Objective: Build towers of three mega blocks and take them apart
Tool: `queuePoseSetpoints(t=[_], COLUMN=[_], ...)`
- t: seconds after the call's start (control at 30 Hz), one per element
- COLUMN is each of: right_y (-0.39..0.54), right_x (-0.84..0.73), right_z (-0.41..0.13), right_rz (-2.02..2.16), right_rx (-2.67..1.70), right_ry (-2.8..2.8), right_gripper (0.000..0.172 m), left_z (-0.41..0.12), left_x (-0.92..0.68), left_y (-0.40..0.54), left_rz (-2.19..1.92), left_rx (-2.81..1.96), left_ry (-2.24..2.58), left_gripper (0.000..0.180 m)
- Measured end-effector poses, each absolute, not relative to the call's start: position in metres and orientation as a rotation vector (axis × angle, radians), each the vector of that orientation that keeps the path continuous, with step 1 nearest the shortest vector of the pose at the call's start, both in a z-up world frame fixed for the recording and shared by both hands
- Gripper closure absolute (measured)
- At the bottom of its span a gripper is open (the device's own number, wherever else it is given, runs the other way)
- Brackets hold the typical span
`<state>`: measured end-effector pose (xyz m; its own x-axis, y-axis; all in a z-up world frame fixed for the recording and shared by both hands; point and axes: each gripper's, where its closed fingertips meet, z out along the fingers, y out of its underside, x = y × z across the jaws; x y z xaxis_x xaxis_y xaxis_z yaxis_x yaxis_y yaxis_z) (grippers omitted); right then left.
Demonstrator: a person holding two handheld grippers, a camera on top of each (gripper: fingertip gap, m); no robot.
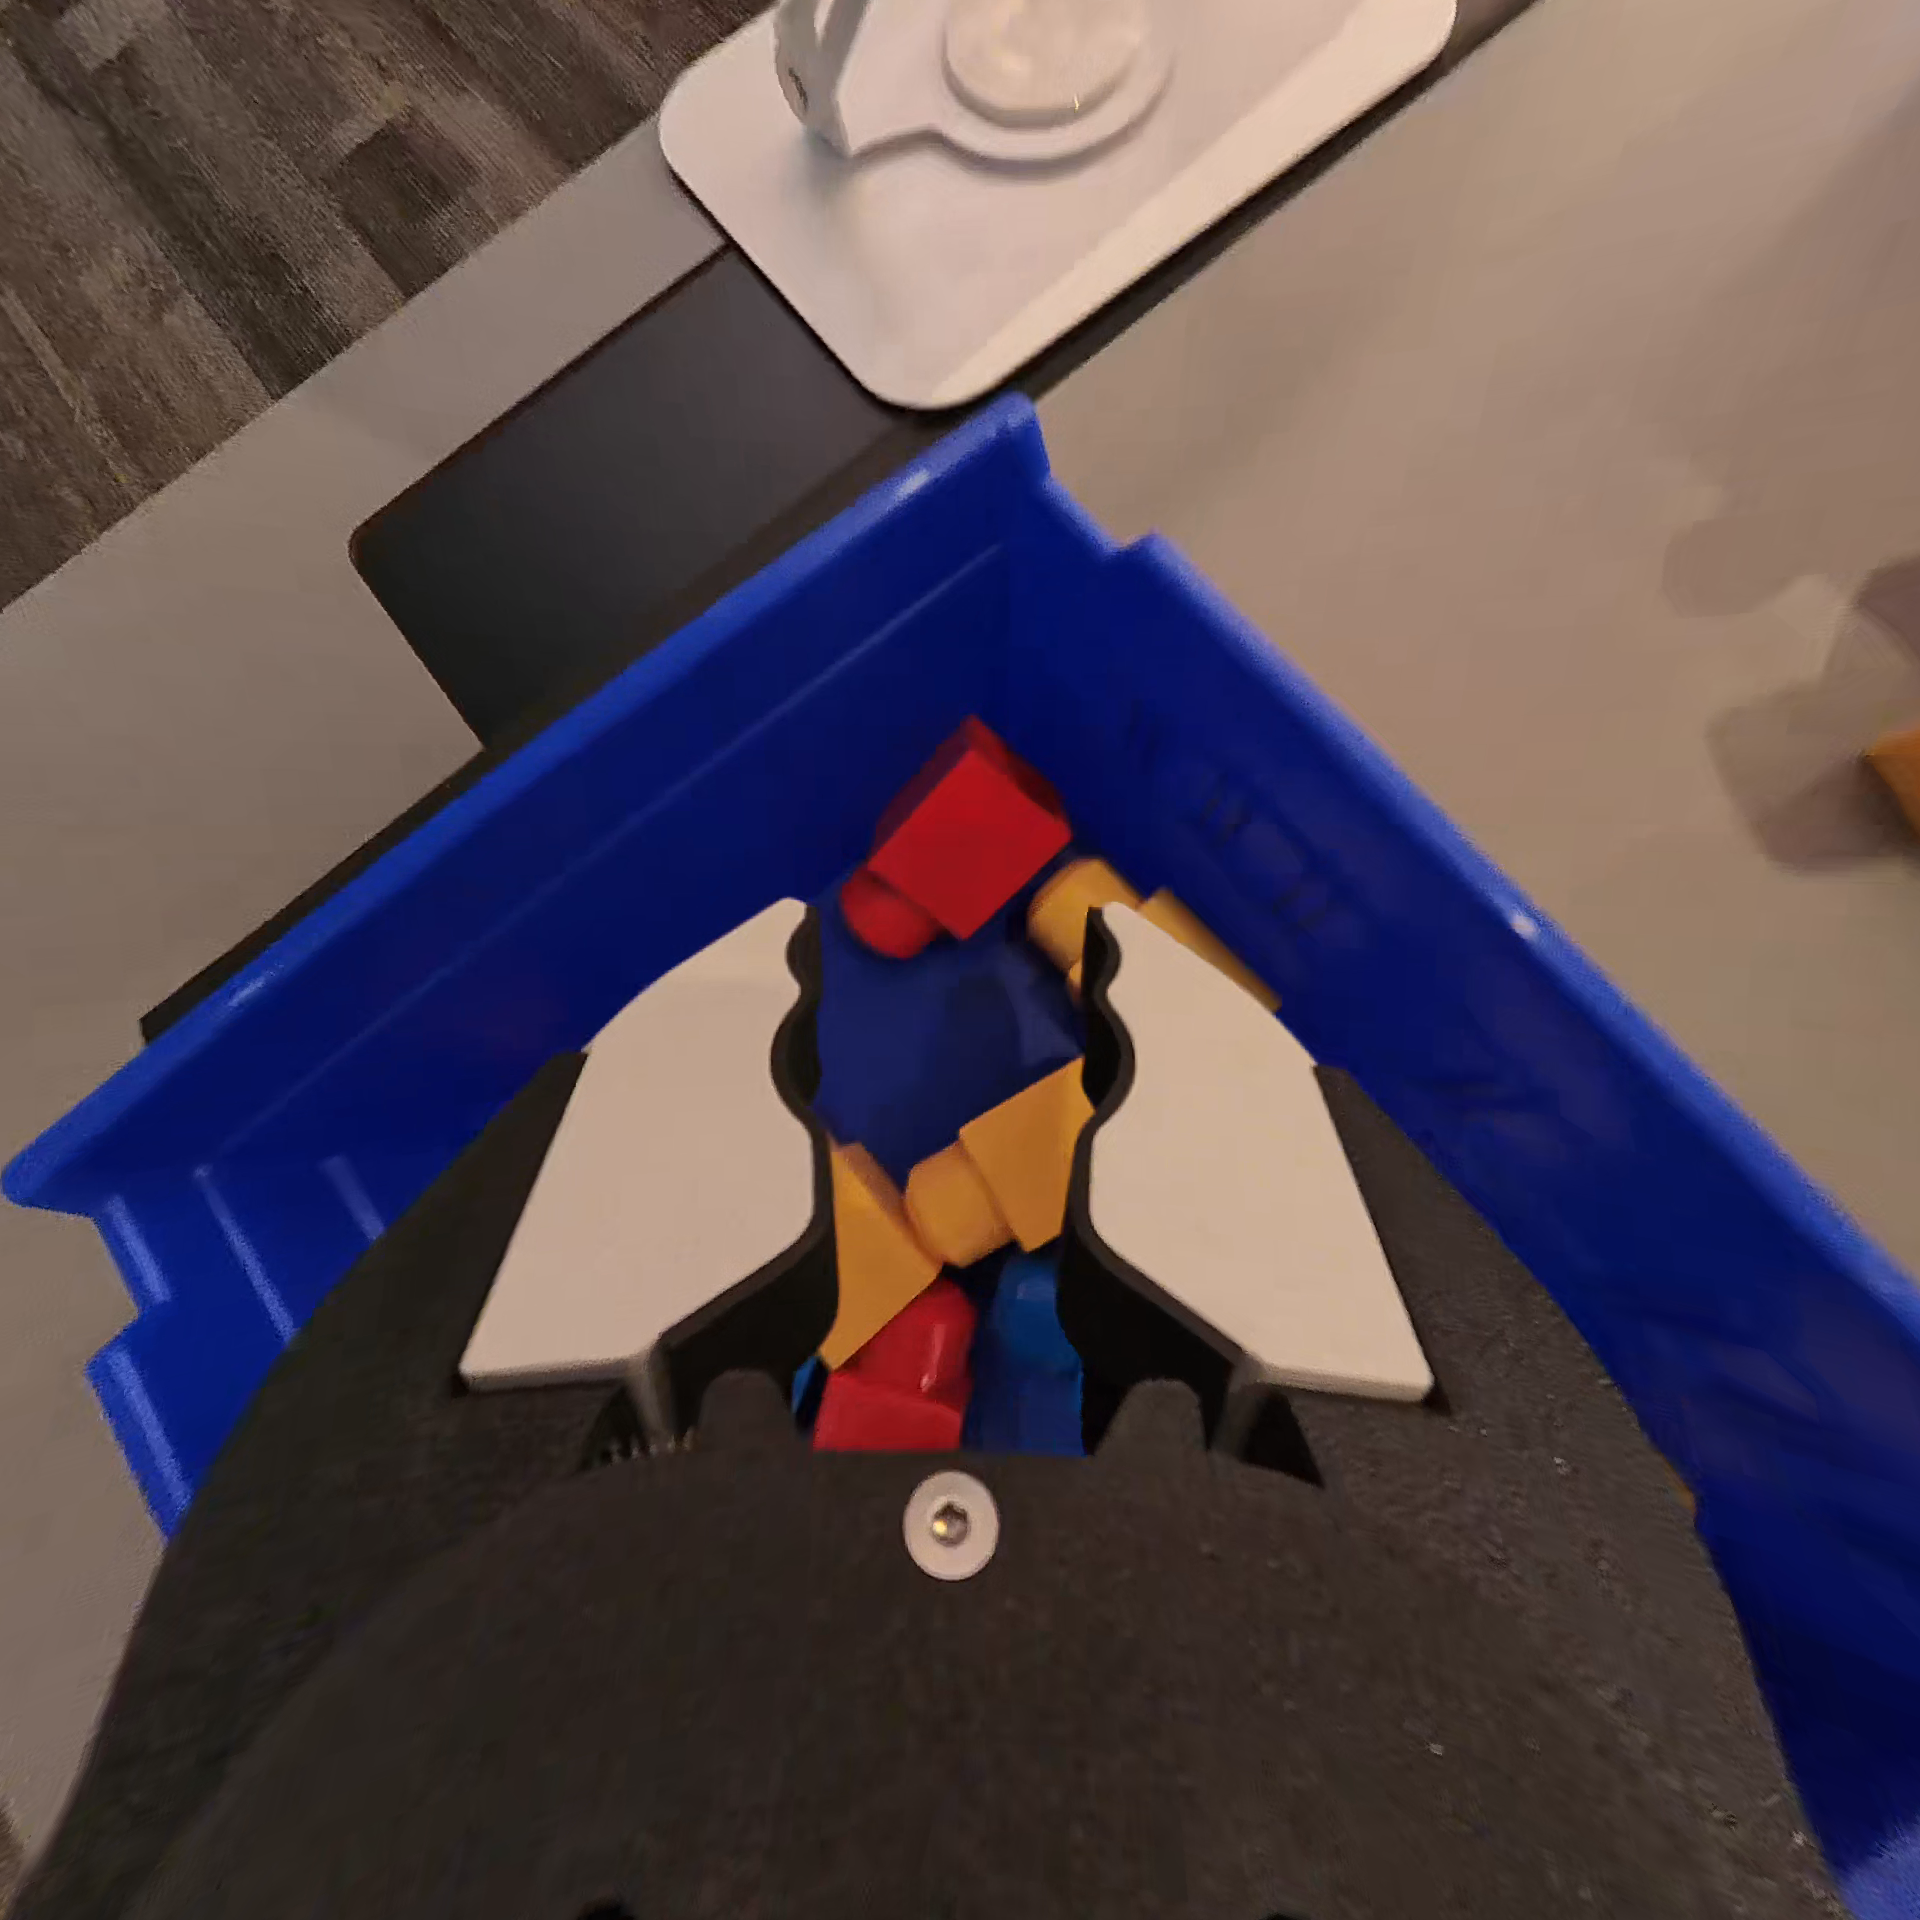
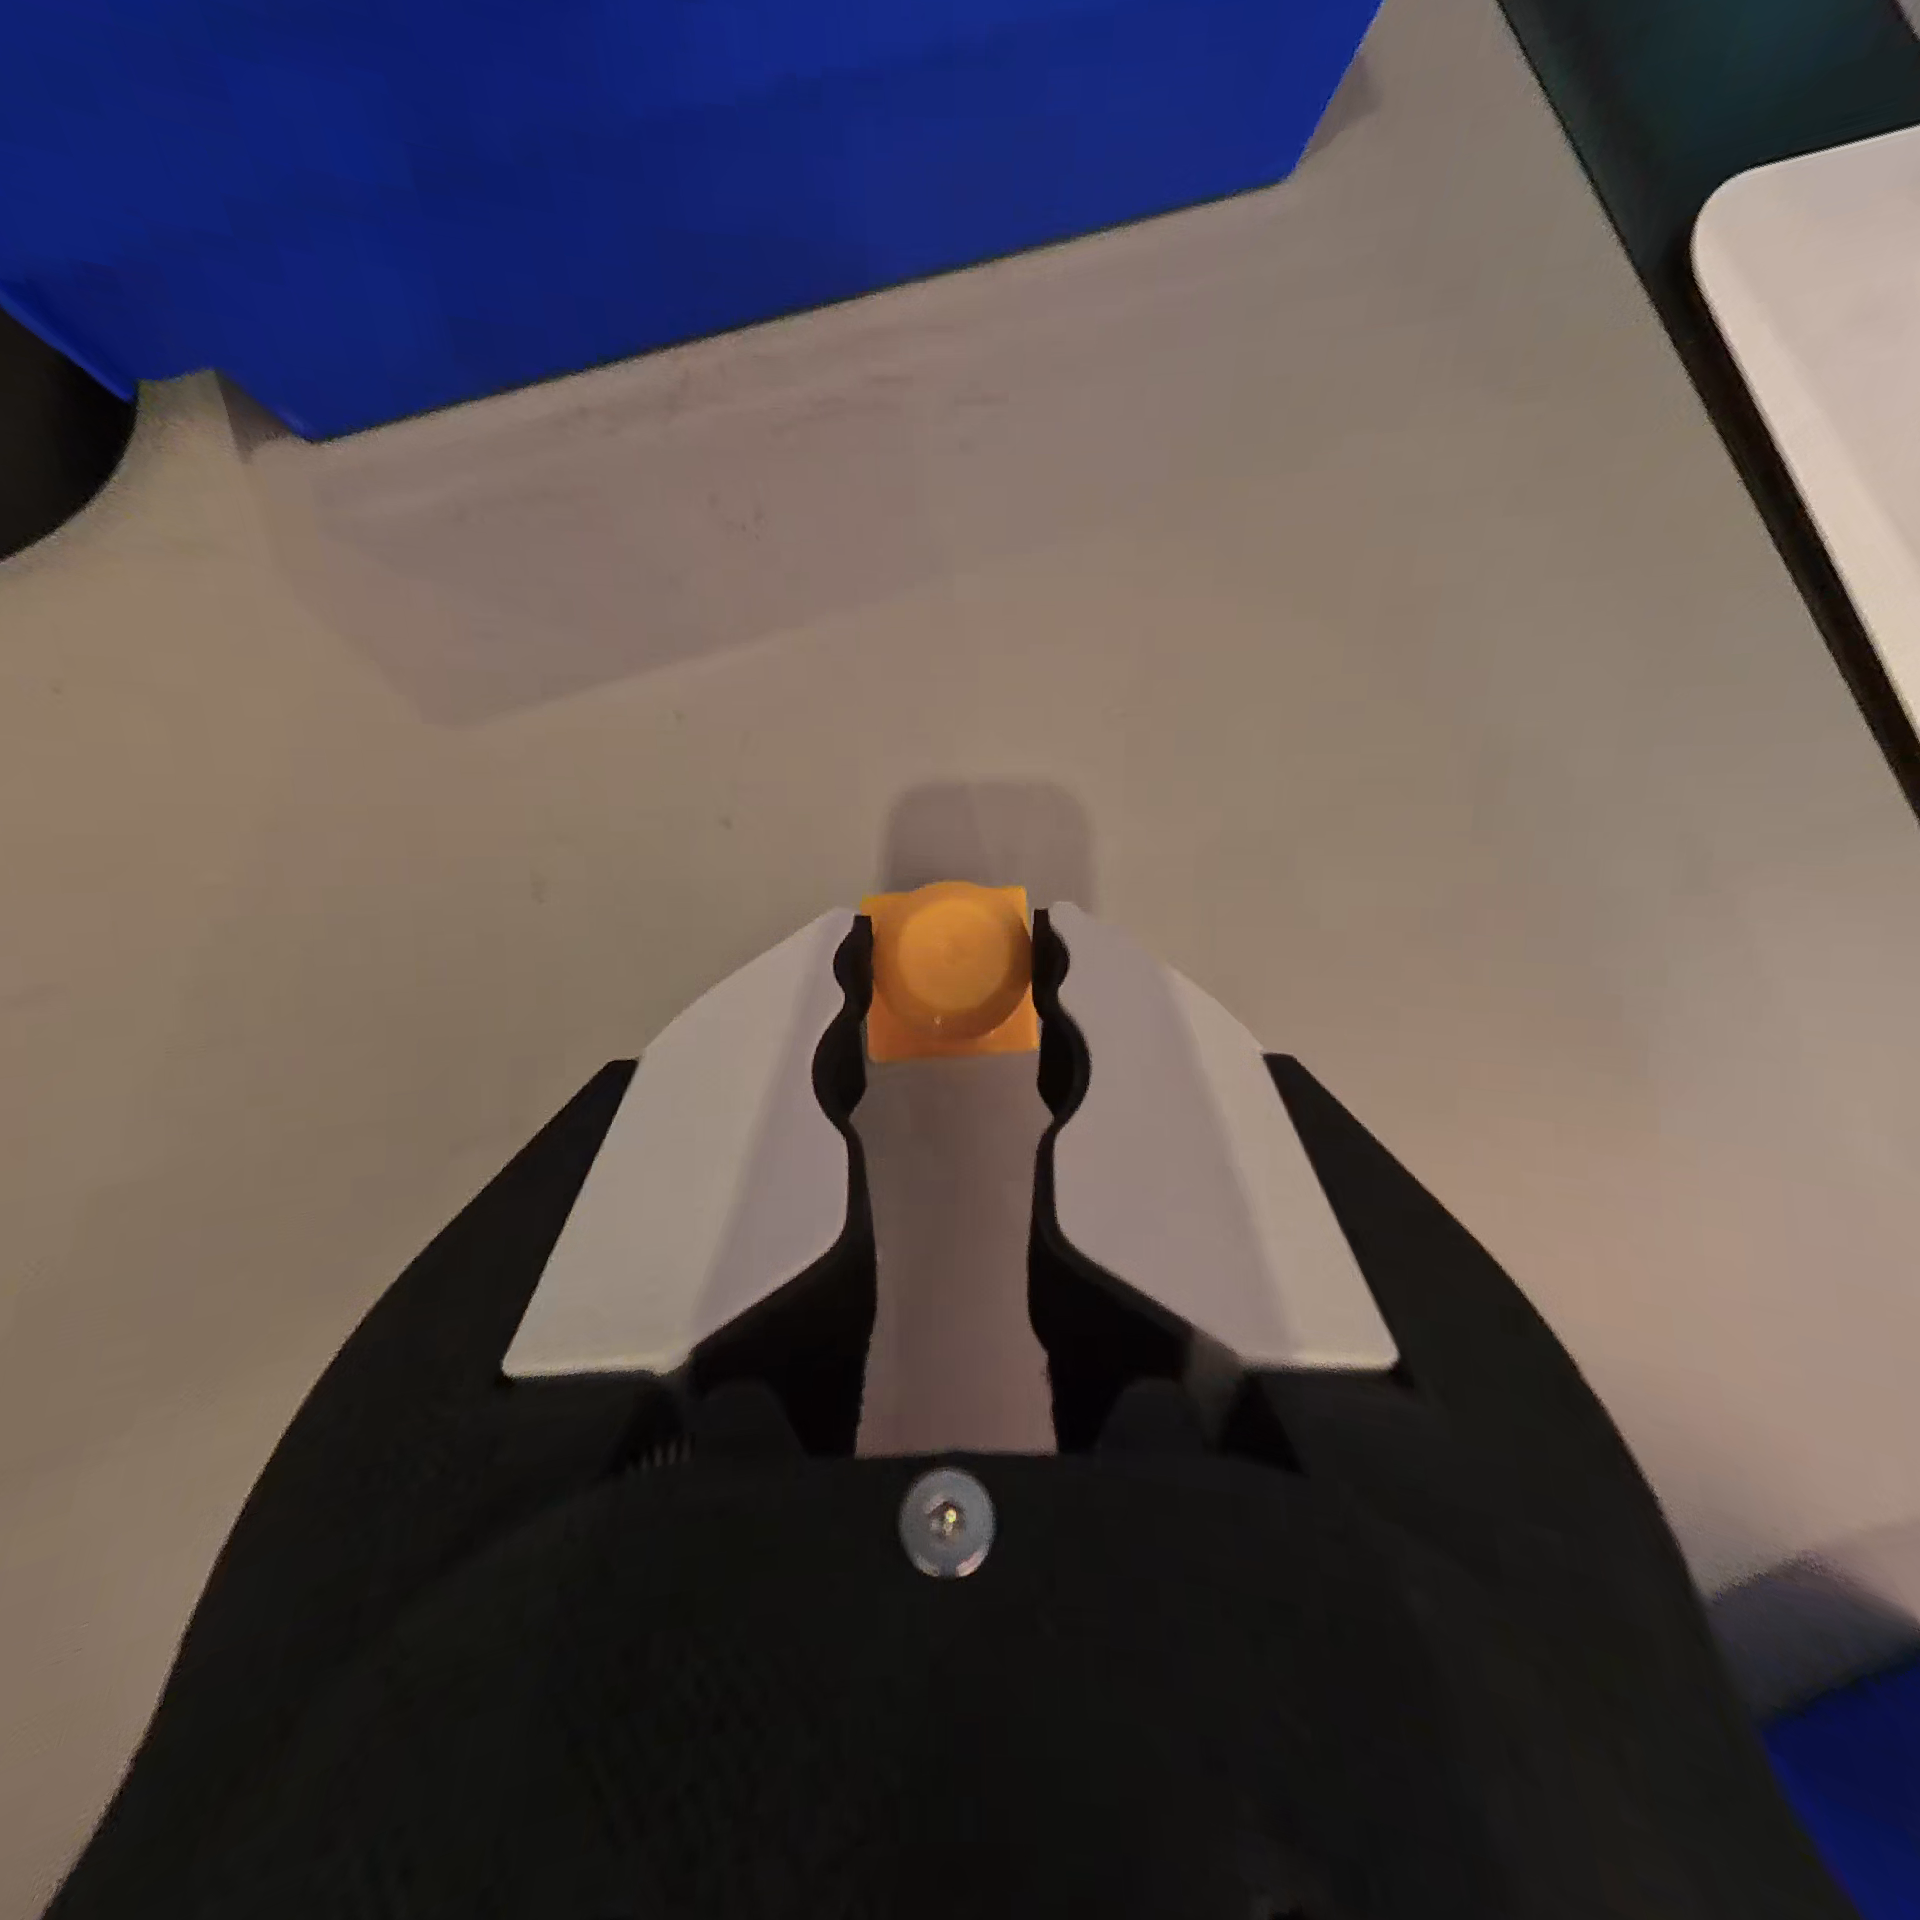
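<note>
In the left wrist view my left gripper (image 1: 951,925) hangs open inside a blue bin (image 1: 665,790), over a heap of loose mega blocks. A red block (image 1: 971,831) lies just beyond the fingertips, a yellow block (image 1: 1070,914) is by the right finger, and more yellow (image 1: 987,1184), red and blue blocks show between the fingers lower down. Nothing is pressed between its pads. In the right wrist view my right gripper (image 2: 948,935) is shut on a yellow one-stud block (image 2: 951,977), with the stud facing the camera, over the grey table (image 2: 416,831).
A white flat stand base (image 1: 935,229) and a black mat (image 1: 623,499) lie beyond the bin, with the table edge and carpet at the far left. In the right wrist view the bin's outer wall (image 2: 623,187) is ahead and a white slab (image 2: 1829,416) is at the right. The tips of one gripper are about 25 cm away from the tips of the other.
</note>
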<state>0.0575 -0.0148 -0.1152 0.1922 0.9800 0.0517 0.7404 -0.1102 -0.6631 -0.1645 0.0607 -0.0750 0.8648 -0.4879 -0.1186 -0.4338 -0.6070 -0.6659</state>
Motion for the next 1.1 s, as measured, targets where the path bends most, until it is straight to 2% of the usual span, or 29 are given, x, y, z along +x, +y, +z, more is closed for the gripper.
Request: queuePoseSetpoints(t=[0.2,0.4,0.8,0.97,1.1], right_y=[-0.012,-0.011,-0.021,-0.021,-0.018], right_x=[0.057,0.052,0.049,0.049,0.043], right_z=[-0.114,-0.108,-0.108,-0.105,-0.079], right_rz=[0.589,0.576,0.645,0.662,0.716], right_rx=[-1.928,-1.895,-1.908,-1.898,-1.789], right_ry=[-1.56,-1.539,-1.557,-1.557,-1.485], right_gripper=[0.142,0.125,0.126,0.126,0.129], left_z=[-0.102,-0.109,-0.138,-0.128,-0.063], left_x=[-0.183,-0.172,-0.175,-0.176,-0.17], left_y=[0.029,0.016,0.016,0.018,0.028], left_rz=[-0.094,-0.033,0.017,0.065,0.088], left_rx=[-2.442,-2.379,-2.463,-2.439,-2.262], left_ry=[0.845,1.096,1.212,1.194,1.021], left_gripper=[0.129,0.128,0.135,0.141,0.143])
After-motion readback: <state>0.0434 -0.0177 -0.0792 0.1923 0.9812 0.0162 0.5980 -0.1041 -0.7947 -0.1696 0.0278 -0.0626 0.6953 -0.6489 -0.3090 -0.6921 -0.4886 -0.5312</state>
